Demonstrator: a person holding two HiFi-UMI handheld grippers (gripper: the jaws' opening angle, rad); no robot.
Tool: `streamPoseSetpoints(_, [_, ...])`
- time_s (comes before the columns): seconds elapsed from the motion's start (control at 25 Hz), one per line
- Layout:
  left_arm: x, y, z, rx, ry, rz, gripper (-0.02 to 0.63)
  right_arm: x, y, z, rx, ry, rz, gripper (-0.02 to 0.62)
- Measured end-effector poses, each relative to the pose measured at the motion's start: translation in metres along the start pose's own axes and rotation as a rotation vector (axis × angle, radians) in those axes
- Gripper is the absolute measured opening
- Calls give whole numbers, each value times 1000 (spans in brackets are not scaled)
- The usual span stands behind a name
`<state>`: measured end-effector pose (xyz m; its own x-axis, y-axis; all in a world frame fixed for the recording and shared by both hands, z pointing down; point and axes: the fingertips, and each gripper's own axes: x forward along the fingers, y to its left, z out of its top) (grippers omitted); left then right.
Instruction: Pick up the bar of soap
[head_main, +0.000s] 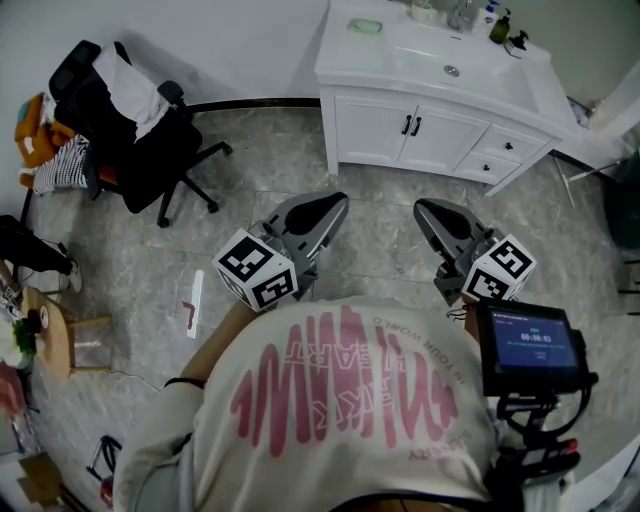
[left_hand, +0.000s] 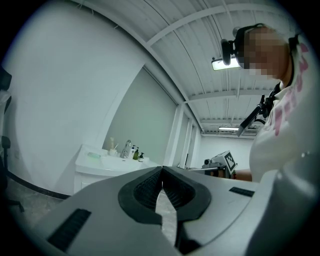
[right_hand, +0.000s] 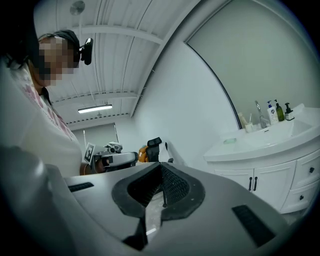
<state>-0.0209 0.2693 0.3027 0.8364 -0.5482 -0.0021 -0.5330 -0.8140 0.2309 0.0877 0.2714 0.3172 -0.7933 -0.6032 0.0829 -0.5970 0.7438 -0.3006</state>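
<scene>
Approach stage: left claw (head_main: 335, 200) and right claw (head_main: 425, 207) closed, empty, over the floor (head_main: 380, 255). Soap (head_main: 365, 26) on the surface (head_main: 345, 50) beside the basin (head_main: 440, 62), well ahead. Next: step closer, open one claw around it.

- Vanity (head_main: 372, 128) stood on tiled floor (head_main: 260, 170).
- Soap (head_main: 365, 26) lay on the countertop's left end; bottles (head_main: 497, 25) stood behind the sink (head_main: 440, 62).
- Chair (head_main: 130, 130) stood on the floor, well apart from vanity.

The floor (head_main: 260, 165) is glossy, marble-veined tile, and the vanity (head_main: 375, 125) is smooth white lacquer with a shiny top. The left tongs (left_hand: 162, 168) and right tongs (right_hand: 161, 166) are matt grey plastic with ribbed black pads (left_hand: 146, 191).
</scene>
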Motion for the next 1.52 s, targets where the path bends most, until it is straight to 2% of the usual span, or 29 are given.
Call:
streamPoseSetpoints(0.12, [11, 6, 0, -8, 4, -2, 8, 4, -13, 1, -8, 18, -1, 11])
streamPoseSetpoints(0.32, [65, 54, -4, -45, 28, 21, 8, 29, -83, 7, 29, 44, 4, 11])
streamPoseSetpoints(0.96, [60, 99, -1, -61, 78, 87, 8, 79, -101, 1, 101, 48, 56, 11])
streamPoseSetpoints(1.12, [67, 116, -2, -58, 83, 66, 8, 94, -113, 4, 100, 47, 46, 11])
streamPoseSetpoints(1.24, [80, 138, -1, -85, 68, 54, 8, 107, -126, 10, 74, 55, 25, 11])
streamPoseSetpoints(1.52, [123, 182, 23, -83, 29, -18, 8, 137, -162, 23, 64, 80, -16, 11])
